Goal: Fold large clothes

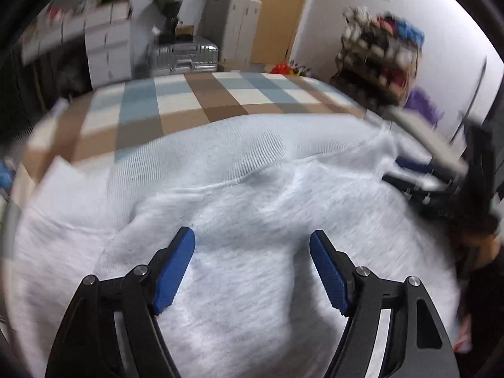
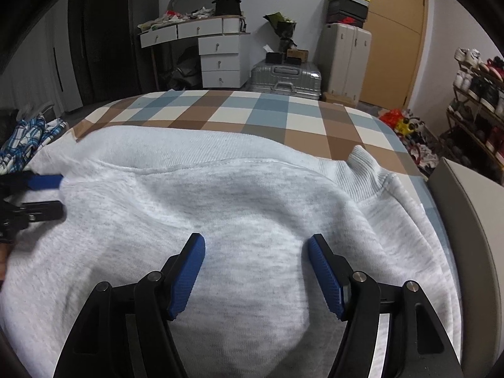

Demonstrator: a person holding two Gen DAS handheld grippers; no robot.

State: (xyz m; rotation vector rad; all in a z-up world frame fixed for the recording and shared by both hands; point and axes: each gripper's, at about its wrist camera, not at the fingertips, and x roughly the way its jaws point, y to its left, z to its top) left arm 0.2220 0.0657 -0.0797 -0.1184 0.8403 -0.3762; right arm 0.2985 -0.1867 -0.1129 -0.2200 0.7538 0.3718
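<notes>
Nearest the lens in the left wrist view, my left gripper (image 1: 252,236) is hanging over the light grey sweatshirt (image 1: 252,195) with its blue pads (image 1: 174,267) standing well apart and nothing between them. I'm reading that as a hand between grasps, jaws wide so they can take a thick fold of fleece. The sweatshirt is lying spread across the checked bedspread (image 1: 195,100), its ribbed band (image 1: 220,154) facing the far side, flat enough to fold cleanly. The frame is smearing, so I'm not trusting fine detail. Over at the right edge, my right gripper (image 1: 419,176) is showing side-on above the garment's edge, too blurred to judge its jaws here.

Switching to the right wrist view, which is sharp: my right gripper (image 2: 256,239) is hovering over the middle of the sweatshirt (image 2: 252,204), pads (image 2: 326,277) apart and empty, cloth beneath them but not pinched. A ribbed cuff (image 2: 371,173) is sitting folded up on the right side of the garment, on the bedspread (image 2: 252,116). At the left edge my left gripper (image 2: 47,193) is poking in near the garment's corner, fingers parted. I'm judging both hands are positioning for the next fold.
</notes>
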